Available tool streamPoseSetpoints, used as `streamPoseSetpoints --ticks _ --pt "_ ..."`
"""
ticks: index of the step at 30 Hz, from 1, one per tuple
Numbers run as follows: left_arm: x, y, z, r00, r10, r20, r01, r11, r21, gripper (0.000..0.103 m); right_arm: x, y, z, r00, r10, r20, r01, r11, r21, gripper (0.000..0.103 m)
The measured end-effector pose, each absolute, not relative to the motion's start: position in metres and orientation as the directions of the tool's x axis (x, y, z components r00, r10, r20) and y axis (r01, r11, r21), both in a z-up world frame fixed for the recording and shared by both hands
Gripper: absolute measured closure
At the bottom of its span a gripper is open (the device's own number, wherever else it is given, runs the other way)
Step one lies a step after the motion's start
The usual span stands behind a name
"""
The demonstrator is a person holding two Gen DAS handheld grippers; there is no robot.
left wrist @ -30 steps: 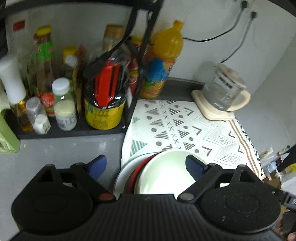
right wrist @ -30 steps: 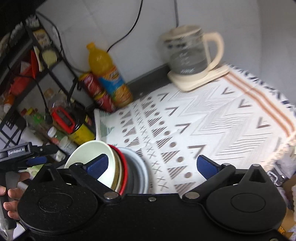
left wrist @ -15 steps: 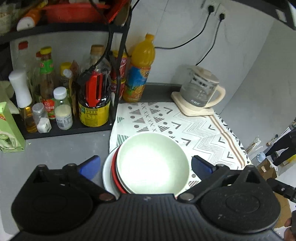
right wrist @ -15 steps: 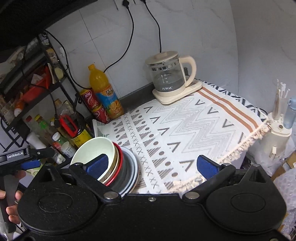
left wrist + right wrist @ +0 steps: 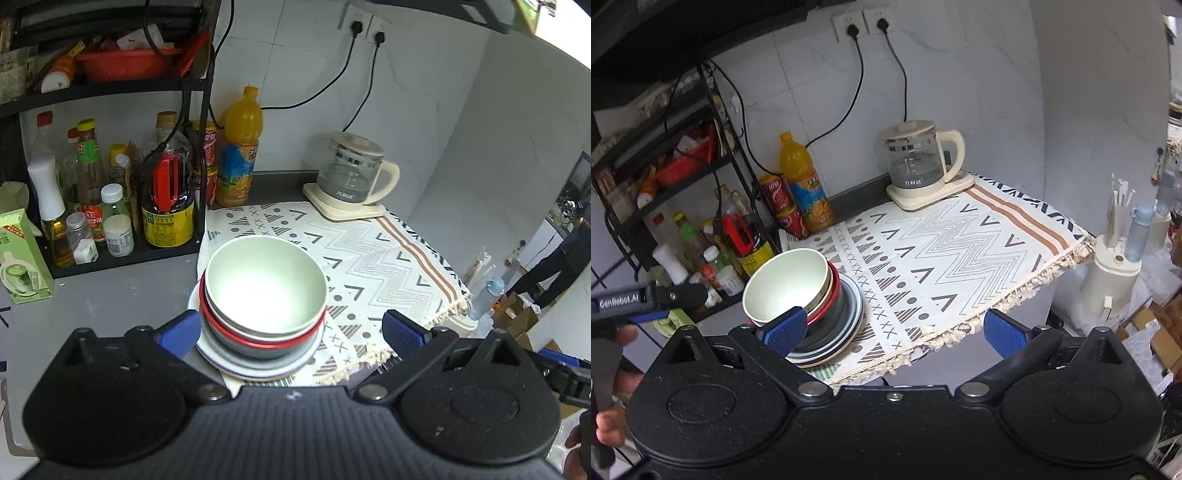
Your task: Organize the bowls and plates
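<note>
Where the patterned cloth (image 5: pixel 373 258) meets the grey counter (image 5: pixel 122 288), a stack of bowls and plates (image 5: pixel 264 306) stands: a pale green bowl nested in white, red-rimmed and dark ones on broad flat plates. "GenRobot.AI" is printed on the left gripper (image 5: pixel 650 299), seen from the right wrist. Left gripper jaws stand wide apart, having just been opening, empty; right gripper (image 5: pixel 894 332) jaws are likewise apart and empty. A glass kettle (image 5: pixel 351 177), an orange drink bottle (image 5: pixel 240 147) and a rack of condiment bottles (image 5: pixel 110 206) stand behind.
</note>
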State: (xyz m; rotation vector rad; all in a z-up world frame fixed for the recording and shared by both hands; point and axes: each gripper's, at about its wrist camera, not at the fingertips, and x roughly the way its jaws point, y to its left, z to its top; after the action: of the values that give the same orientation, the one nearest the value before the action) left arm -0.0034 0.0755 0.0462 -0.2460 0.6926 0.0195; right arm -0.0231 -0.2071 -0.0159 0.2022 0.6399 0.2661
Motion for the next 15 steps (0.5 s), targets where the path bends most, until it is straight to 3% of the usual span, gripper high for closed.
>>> streamPoseSetpoints --ticks 15 --pt "-0.068 0.085 0.053 0.783 -0.037 -0.621 -0.101 0.977 -0.186 0.000 -0.080 -0.200 -0.013 0.763 0.376 -0.526 -0.240 0.920 0.310 0.001"
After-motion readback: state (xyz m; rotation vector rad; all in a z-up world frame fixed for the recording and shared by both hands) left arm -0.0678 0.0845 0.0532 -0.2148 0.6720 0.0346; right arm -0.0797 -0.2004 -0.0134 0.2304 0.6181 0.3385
